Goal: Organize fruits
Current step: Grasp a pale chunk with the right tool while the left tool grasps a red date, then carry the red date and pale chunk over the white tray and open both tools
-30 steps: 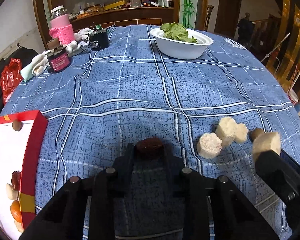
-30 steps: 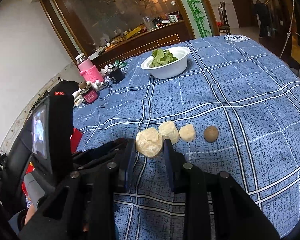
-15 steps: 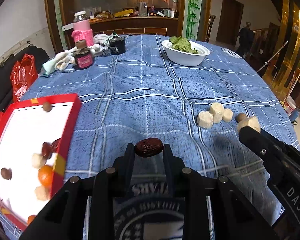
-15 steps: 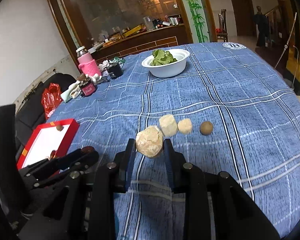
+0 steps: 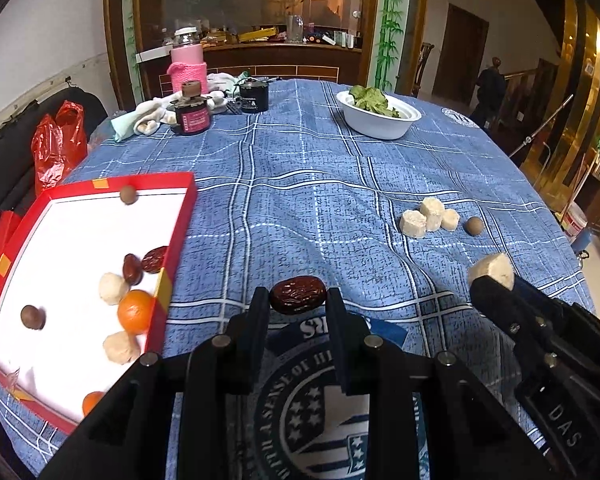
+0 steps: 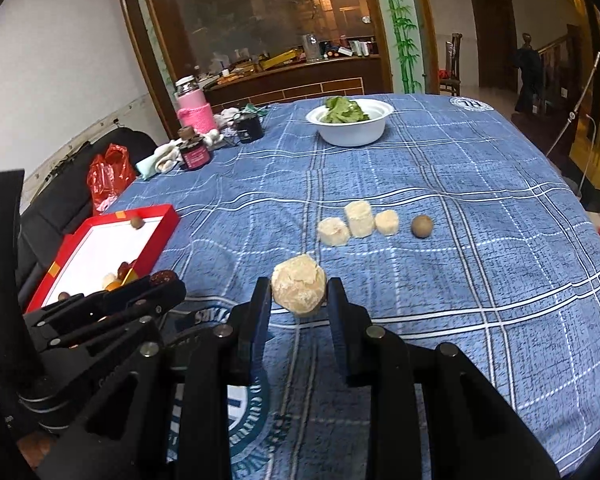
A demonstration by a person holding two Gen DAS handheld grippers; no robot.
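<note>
Both tools loaded above the table

My left tool [image 5: 298, 300] pinches a red date [image 5: 298, 294], tilted downward beside the red tray [image 5: 180, 236]; my right tool [image 6: 299, 292] grips a pale lump [image 6: 299, 290] alongside.

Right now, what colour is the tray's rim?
Red with orange patches on the tray; left wrist view shows it best.

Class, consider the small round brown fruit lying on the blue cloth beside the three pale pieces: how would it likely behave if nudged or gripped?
The round brown fruit looks nearly spherical, so a nudge would probably roll it. Its smooth skin suggests it might slip from jaws. Being small, it is likely light.
</note>
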